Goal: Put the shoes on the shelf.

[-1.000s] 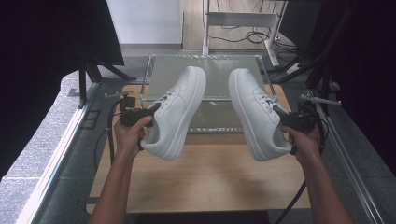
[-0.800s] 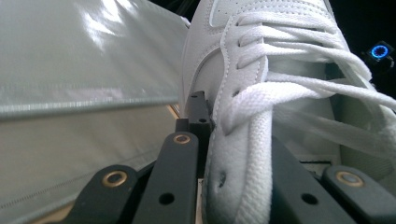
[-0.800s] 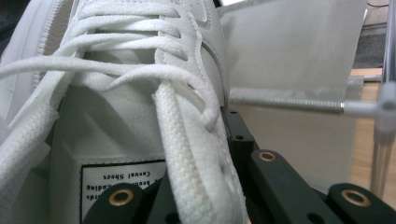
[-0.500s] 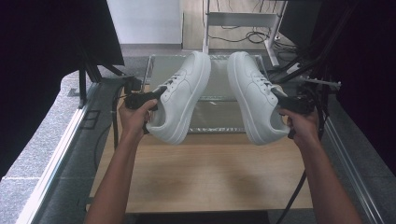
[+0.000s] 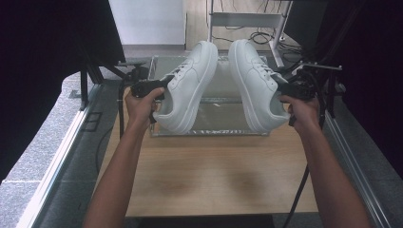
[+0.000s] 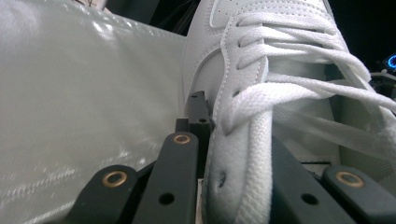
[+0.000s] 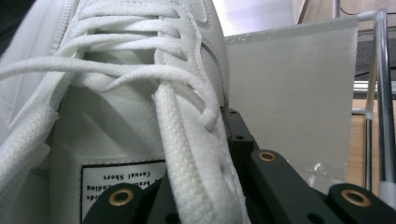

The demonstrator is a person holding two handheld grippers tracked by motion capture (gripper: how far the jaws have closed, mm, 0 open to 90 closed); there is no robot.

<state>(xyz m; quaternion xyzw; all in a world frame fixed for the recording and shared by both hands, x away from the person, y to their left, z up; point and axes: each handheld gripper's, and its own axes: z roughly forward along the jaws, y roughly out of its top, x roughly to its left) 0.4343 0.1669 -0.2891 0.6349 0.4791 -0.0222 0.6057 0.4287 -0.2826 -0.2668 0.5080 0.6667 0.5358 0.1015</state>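
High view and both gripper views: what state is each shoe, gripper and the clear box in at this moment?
Left shoe: lifted off the table, tilted on its side, toe pointing away, laced.
Right shoe: lifted, tilted, toe pointing away, laced.
Left gripper: shut on the left shoe's upper by the laces.
Right gripper: shut on the right shoe's upper by the laces.
Clear box: resting on the table, beneath the shoes.

In the high view, each hand covers most of its gripper: the left gripper (image 5: 153, 89) and right gripper (image 5: 291, 90) show little of their jaws behind the left shoe (image 5: 187, 88) and right shoe (image 5: 255, 85). The gripper views crop both shoes' toes and soles, and the tongue label's (image 7: 122, 176) small print is partly unreadable.
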